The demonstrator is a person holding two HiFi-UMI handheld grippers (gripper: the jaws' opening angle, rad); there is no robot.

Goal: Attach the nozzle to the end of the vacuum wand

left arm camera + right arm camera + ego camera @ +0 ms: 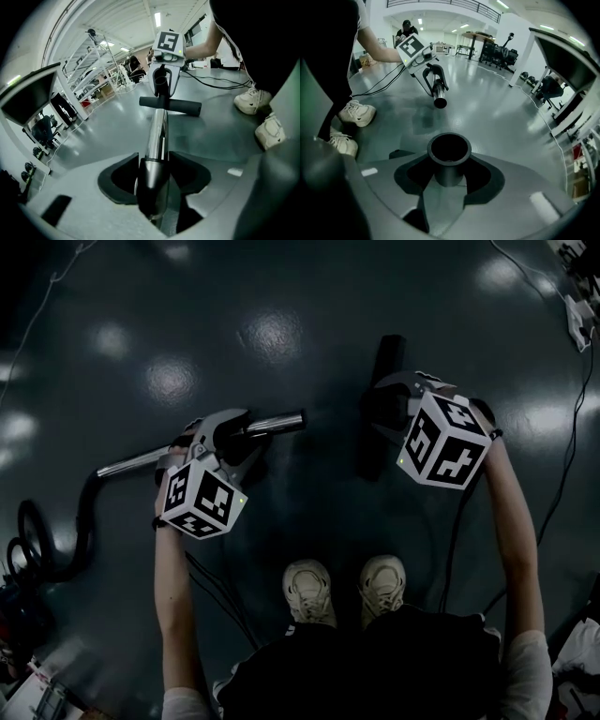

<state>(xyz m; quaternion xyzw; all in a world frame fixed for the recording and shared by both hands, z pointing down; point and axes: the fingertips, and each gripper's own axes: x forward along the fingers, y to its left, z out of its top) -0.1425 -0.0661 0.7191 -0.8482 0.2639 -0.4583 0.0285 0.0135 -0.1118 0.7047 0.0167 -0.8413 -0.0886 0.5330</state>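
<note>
My left gripper [234,432] [152,180] is shut on the chrome vacuum wand [277,422] [157,136], near its black collar, and holds it off the floor. The wand's free end points right, toward the black nozzle [386,381] [171,105]. My right gripper [394,407] [449,176] is shut on the nozzle's round neck [449,154], whose open mouth faces the wand's end [439,101]. A gap of floor separates the wand's tip from the nozzle. Each gripper view shows the other gripper [161,70] [433,77] straight ahead.
A black hose [84,521] runs from the wand's rear to the lower left. The person's shoes [309,592] stand just below the grippers. Cables [572,446] trail at the right. Shelving [93,70] and office chairs [501,54] stand farther off.
</note>
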